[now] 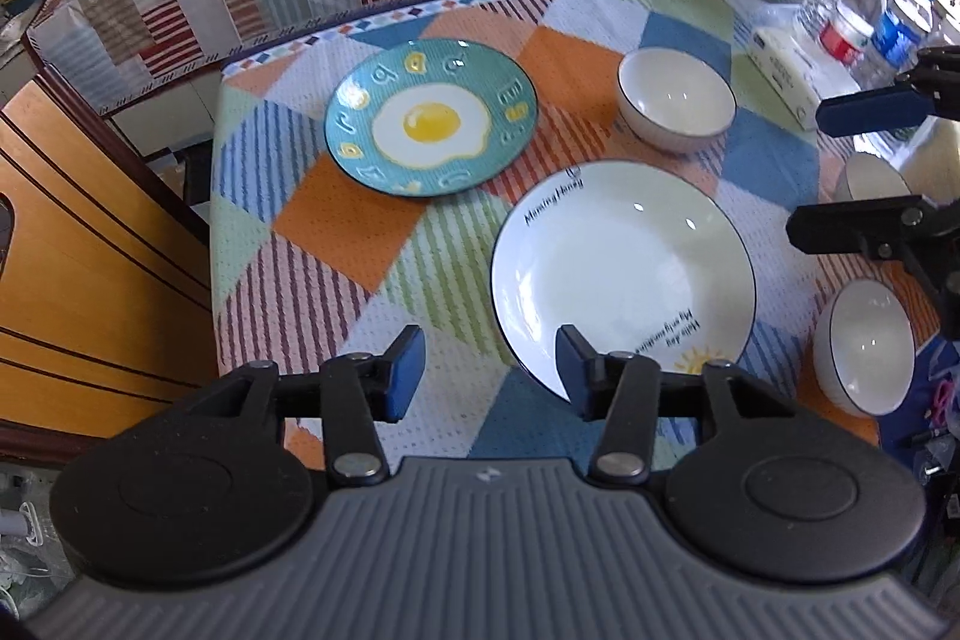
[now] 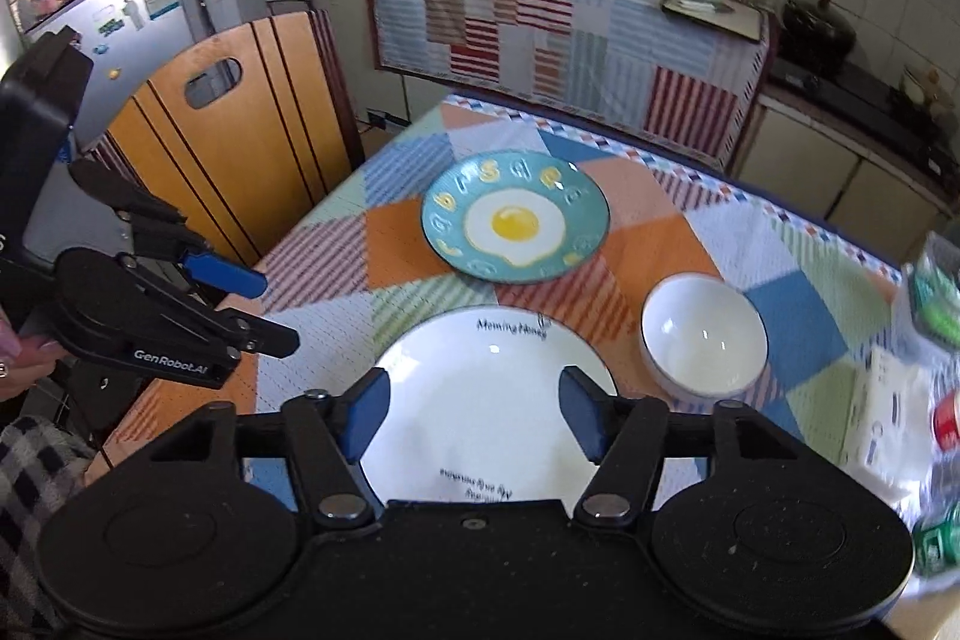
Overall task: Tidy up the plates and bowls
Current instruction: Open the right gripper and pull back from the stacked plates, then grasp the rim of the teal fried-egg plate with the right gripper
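A patchwork cloth (image 1: 336,226) of orange, blue, green and white patches, some striped, covers the counter. A teal plate (image 1: 431,117) carries a white-and-yellow fried-egg picture ringed by yellow and teal letters. A white plate (image 1: 624,268) has a dark rim, black lettering and a small yellow sun. A white bowl (image 1: 677,99) is dark-rimmed.
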Motion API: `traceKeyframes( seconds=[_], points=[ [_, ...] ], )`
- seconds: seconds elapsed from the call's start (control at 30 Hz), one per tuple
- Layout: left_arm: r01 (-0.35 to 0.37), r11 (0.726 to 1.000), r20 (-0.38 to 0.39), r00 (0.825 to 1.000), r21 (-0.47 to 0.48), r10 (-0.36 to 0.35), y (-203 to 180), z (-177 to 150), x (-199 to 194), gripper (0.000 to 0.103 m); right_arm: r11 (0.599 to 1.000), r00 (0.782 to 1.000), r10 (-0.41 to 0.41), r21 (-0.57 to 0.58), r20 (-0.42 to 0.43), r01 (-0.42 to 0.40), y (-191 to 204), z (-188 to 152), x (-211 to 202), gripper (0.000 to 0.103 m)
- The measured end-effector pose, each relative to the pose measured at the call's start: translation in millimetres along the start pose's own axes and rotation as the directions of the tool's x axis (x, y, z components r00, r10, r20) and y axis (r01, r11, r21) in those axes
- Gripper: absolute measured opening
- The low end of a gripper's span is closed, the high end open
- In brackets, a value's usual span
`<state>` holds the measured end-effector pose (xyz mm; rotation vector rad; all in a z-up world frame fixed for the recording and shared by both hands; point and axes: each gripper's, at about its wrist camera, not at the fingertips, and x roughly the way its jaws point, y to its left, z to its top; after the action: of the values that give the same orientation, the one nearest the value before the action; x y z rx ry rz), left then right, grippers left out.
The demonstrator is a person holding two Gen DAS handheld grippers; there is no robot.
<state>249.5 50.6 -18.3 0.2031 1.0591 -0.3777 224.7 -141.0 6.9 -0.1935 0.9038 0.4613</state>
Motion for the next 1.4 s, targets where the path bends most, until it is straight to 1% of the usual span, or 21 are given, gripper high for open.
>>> traceKeyframes(
  seconds=[0.07,0.1,0.13,0.27,0.33,0.4,0.47,0.53,0.57,0.67,0.7,0.8,0.9,1.0,1.17,1.27,1.3,1.4],
  points=[
    [0.004,1.0,0.009,1.0,-0.018,-0.004,6.0,5.5,-1.0,0.049,0.999,1.0,-0.009,-0.033,-0.013,0.008,1.4,9.0,2.4,0.078],
    [0.003,1.0,0.013,1.0,-0.021,-0.003,8.4,7.9,-0.8,0.051,0.998,1.0,-0.012,-0.055,-0.029,0.01,2.0,13.5,4.6,0.086],
    [-0.002,1.0,0.016,1.0,-0.022,0.002,10.6,10.3,0.0,0.051,0.997,0.999,-0.016,-0.082,-0.044,0.012,2.9,17.8,7.4,0.089],
    [-0.013,1.0,0.016,1.0,-0.022,0.014,19.6,19.1,9.7,0.058,0.982,0.997,-0.018,-0.188,-0.079,0.003,5.6,36.2,23.2,0.09],
    [-0.018,0.999,0.014,1.0,-0.028,0.019,25.9,23.2,17.1,0.059,0.978,0.997,-0.003,-0.208,-0.08,-0.014,5.0,42.6,33.0,0.091],
    [-0.027,0.999,0.012,1.0,-0.033,0.027,32.8,27.8,25.1,0.062,0.976,0.998,0.034,-0.211,-0.06,-0.046,2.4,47.3,42.6,0.091],
    [-0.039,0.998,0.02,0.999,-0.039,0.04,40.4,32.4,32.4,0.066,0.977,0.997,0.07,-0.2,-0.029,-0.074,-2.2,51.0,54.7,0.091],
    [-0.052,0.997,0.023,0.998,-0.052,0.053,48.6,36.2,39.7,0.07,0.981,0.996,0.086,-0.174,0.001,-0.084,-8.0,53.8,68.9,0.09],
    [-0.055,0.997,0.026,0.998,-0.058,0.057,53.8,38.6,44.8,0.071,0.984,0.996,0.091,-0.151,0.001,-0.09,-11.8,55.4,77.0,0.091],
    [-0.068,0.995,0.024,0.997,-0.075,0.07,66.7,45.0,59.9,0.072,0.989,0.99,0.132,-0.065,-0.041,-0.135,-25.4,61.5,109.1,0.09],
    [-0.071,0.994,0.025,0.997,-0.079,0.073,70.2,47.1,64.4,0.072,0.99,0.99,0.138,-0.035,-0.04,-0.14,-30.5,63.3,120.5,0.09],
    [-0.08,0.993,0.026,0.996,-0.088,0.083,80.0,54.1,81.8,0.073,0.993,0.992,0.121,0.009,-0.047,-0.12,-41.0,68.1,149.8,0.09],
    [-0.081,0.991,0.024,0.996,-0.102,0.084,88.1,62.3,99.6,0.073,0.995,0.993,0.101,0.03,-0.059,-0.1,-51.0,73.4,173.9,0.09],
    [-0.054,0.992,0.03,0.998,-0.112,0.058,94.4,70.6,117.8,0.073,0.996,0.993,0.081,0.039,-0.088,-0.078,-62.7,81.9,197.6,0.09],
    [-0.033,0.989,0.028,0.999,-0.144,0.038,104.9,82.3,147.3,0.073,0.999,0.989,0.039,0.039,-0.14,-0.034,-82.7,89.6,232.0,0.089],
    [-0.027,0.984,0.012,0.999,-0.176,0.03,112.8,88.0,165.6,0.073,0.996,0.986,0.042,0.08,-0.16,-0.03,-98.3,91.6,249.2,0.086],
    [-0.024,0.983,0.006,1.0,-0.184,0.025,115.3,89.5,172.1,0.073,0.995,0.985,0.047,0.095,-0.166,-0.031,-102.9,91.8,254.8,0.082],
    [-0.03,0.979,-0.015,1.0,-0.204,0.027,121.7,89.8,189.0,0.073,0.991,0.981,0.041,0.129,-0.19,-0.016,-112.7,91.3,270.5,0.078]
  ],
)
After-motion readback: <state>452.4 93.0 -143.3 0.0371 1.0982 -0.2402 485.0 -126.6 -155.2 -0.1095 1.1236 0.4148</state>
